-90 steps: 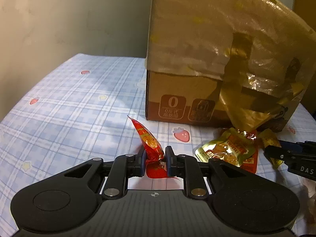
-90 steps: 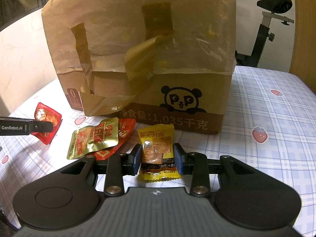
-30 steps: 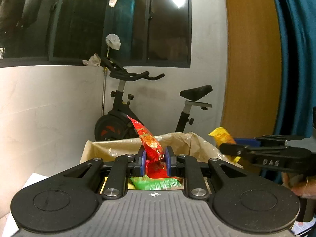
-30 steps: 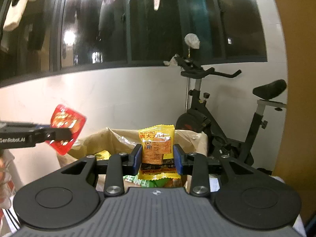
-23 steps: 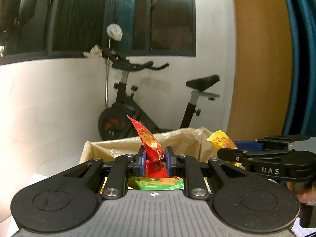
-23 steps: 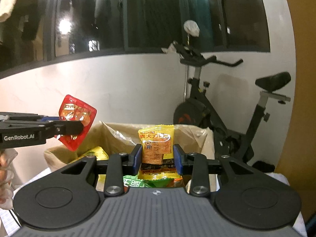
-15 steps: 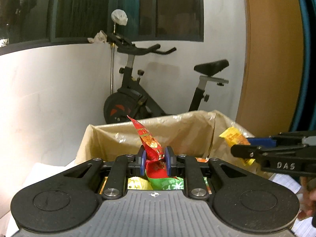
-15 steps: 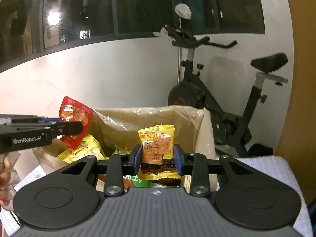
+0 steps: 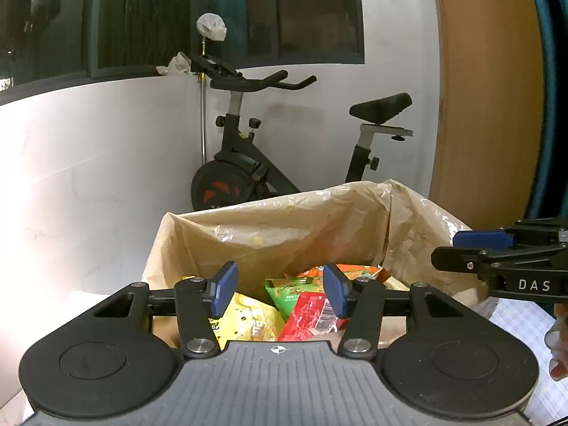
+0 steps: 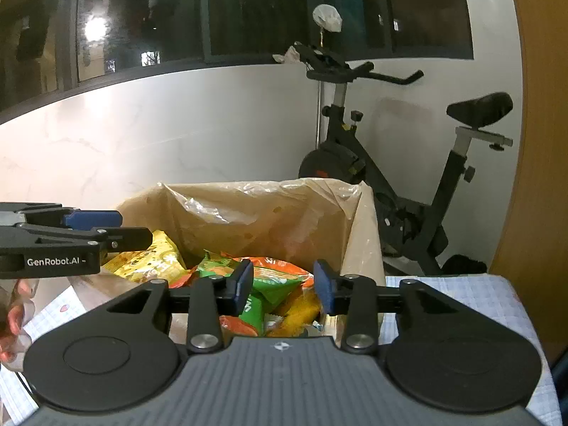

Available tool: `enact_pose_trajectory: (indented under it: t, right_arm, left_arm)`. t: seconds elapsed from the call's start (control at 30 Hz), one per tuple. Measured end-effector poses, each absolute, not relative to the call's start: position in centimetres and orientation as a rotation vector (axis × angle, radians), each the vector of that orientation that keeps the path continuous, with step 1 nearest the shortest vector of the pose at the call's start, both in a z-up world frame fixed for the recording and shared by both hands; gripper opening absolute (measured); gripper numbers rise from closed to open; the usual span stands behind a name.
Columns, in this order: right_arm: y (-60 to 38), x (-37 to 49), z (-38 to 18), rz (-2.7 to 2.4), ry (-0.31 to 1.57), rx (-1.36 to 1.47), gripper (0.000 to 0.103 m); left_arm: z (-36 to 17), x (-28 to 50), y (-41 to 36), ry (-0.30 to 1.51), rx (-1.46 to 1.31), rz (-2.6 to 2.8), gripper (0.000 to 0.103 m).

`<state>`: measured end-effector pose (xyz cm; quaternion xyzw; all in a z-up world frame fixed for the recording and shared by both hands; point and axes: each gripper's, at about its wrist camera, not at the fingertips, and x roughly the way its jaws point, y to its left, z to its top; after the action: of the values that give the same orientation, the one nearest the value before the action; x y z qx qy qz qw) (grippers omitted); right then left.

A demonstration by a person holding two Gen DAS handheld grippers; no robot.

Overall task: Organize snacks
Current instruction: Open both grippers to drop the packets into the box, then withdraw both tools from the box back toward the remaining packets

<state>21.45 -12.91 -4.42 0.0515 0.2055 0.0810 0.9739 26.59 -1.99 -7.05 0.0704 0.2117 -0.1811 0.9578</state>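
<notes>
Red, green and yellow packets (image 9: pixel 305 310) lie heaped in the lined box (image 9: pixel 284 227) below your tongs. Your left tongs (image 9: pixel 280 287) and right tongs (image 10: pixel 283 285) have just been opening, nothing between them. Only the right view shows checked cloth (image 10: pixel 461 284) beside them.

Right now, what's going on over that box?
A person holds a two-finger tool in each hand over the lined cardboard box of snack packets. The left tool has just been opening and nothing sits between its pads; a red packet lies in the box just below it. The right tool has also just been opening and holds nothing, with green and yellow packets piled beneath. Both tools are empty above the box.
</notes>
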Motion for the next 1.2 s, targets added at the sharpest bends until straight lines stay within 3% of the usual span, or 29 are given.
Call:
enact_pose_trajectory:
  t: [0.6, 1.2]
  right_arm:
    - [-11.3, 14.8, -5.3, 0.217, 0.311, 0.045, 0.045]
    - [-11.0, 12.9, -9.7, 0.201, 0.398, 0.092, 0.045]
  left_arm:
    - [-6.4, 21.1, 2.9, 0.379, 0.082, -0.298, 0.071]
    - [-10.3, 19.0, 5.0, 0.472, -0.004, -0.248, 0.072]
